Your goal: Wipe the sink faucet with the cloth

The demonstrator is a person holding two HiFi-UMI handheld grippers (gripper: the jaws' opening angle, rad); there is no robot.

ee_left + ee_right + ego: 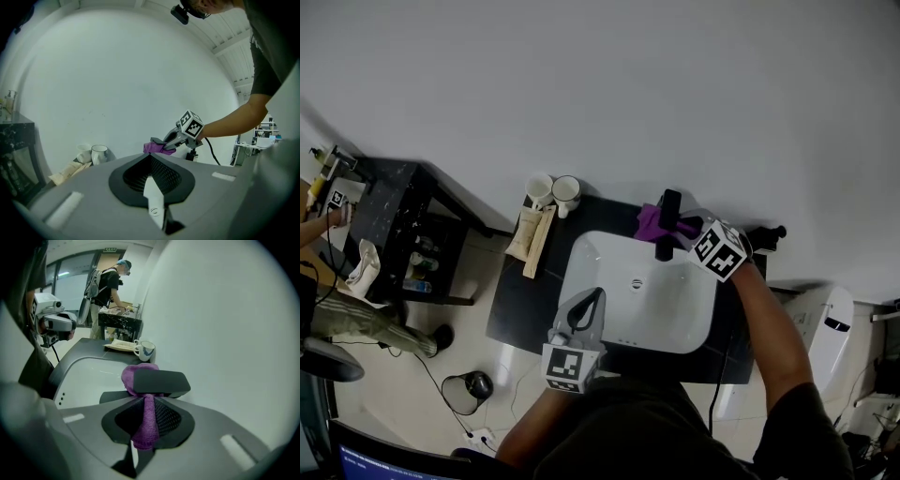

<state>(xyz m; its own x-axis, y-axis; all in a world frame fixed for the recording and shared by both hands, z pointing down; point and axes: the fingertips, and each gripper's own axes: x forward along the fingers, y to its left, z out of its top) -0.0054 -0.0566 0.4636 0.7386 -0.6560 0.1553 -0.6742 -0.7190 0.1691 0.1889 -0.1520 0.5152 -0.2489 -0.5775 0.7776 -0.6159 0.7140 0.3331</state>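
The right gripper (144, 401) is clamped on the purple cloth (140, 376), which bunches against the black faucet (161, 382) at the back edge of the sink (609, 262), close to the wall. The left gripper (589, 307) hangs over the sink's front edge, its jaws pressed together with nothing between them, well apart from the faucet. The white bowl between the two grippers lies open. Two mugs (554, 190) stand on the counter (517, 305) beyond the sink's back left corner.

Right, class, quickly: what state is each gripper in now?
Left gripper: jaws shut, empty.
Right gripper: jaws shut on the purple fabric cloth.
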